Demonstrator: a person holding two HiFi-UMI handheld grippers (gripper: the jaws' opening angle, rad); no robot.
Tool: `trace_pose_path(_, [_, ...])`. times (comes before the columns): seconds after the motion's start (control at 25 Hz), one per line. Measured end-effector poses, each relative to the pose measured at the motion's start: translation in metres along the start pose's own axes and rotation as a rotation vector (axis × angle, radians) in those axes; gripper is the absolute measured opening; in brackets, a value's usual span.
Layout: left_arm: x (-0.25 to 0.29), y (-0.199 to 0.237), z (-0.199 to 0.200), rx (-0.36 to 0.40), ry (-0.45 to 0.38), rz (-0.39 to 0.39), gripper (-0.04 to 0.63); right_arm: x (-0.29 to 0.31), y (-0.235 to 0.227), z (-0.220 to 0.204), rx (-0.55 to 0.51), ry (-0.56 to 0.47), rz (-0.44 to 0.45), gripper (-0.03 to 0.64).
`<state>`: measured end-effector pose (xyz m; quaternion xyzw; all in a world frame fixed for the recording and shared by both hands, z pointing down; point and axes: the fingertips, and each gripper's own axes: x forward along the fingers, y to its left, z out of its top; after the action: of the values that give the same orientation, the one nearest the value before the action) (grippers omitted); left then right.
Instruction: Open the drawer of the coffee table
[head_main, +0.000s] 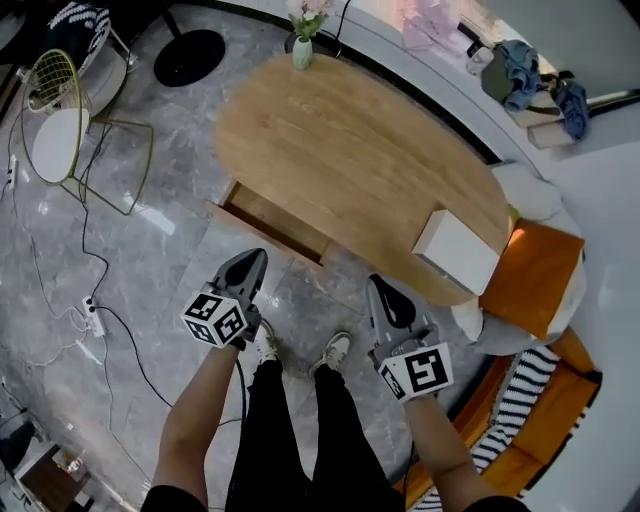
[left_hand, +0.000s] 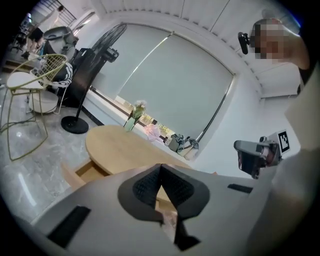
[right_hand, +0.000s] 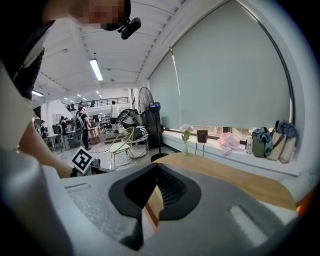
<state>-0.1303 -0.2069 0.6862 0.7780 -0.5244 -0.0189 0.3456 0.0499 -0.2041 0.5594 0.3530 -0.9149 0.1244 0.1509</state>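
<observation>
The oval wooden coffee table fills the middle of the head view. Its drawer stands pulled out on the near left side, with its wooden inside showing. My left gripper hangs shut and empty over the floor just in front of the drawer, apart from it. To its right, my right gripper is near the table's front edge, jaws together with nothing between them. In the left gripper view the closed left gripper points over the table and open drawer. The right gripper looks level along the tabletop.
A white box lies on the table's right end and a vase of flowers at the far end. A wire chair, a fan base and cables are on the left floor. An orange seat is right.
</observation>
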Motion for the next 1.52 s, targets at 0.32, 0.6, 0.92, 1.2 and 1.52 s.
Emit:
trace_pose_path(0.32, [-0.028, -0.066, 0.089, 0.091, -0.078, 0.001, 0.008, -0.051, 0.003, 0.08, -0.003, -0.052, -0.047, 0.005])
trace_pose_path(0.6, [-0.037, -0.131, 0.167, 0.241, -0.13, -0.025, 0.008, -0.094, -0.014, 0.139, 0.01, -0.109, -0.109, 0.005])
trace_pose_path(0.92, [-0.076, -0.196, 0.234, 0.368, -0.198, -0.046, 0.008, -0.112, -0.001, 0.188, 0.021, -0.194, -0.09, 0.005])
trace_pose_path(1.2, [-0.114, -0.237, 0.284, 0.442, -0.292, -0.027, 0.008, -0.122, 0.001, 0.227, 0.001, -0.24, -0.076, 0.005])
trace_pose_path(1.52, [-0.144, -0.284, 0.323, 0.574, -0.385, -0.004, 0.008, -0.146, -0.023, 0.265, -0.029, -0.307, -0.118, 0.005])
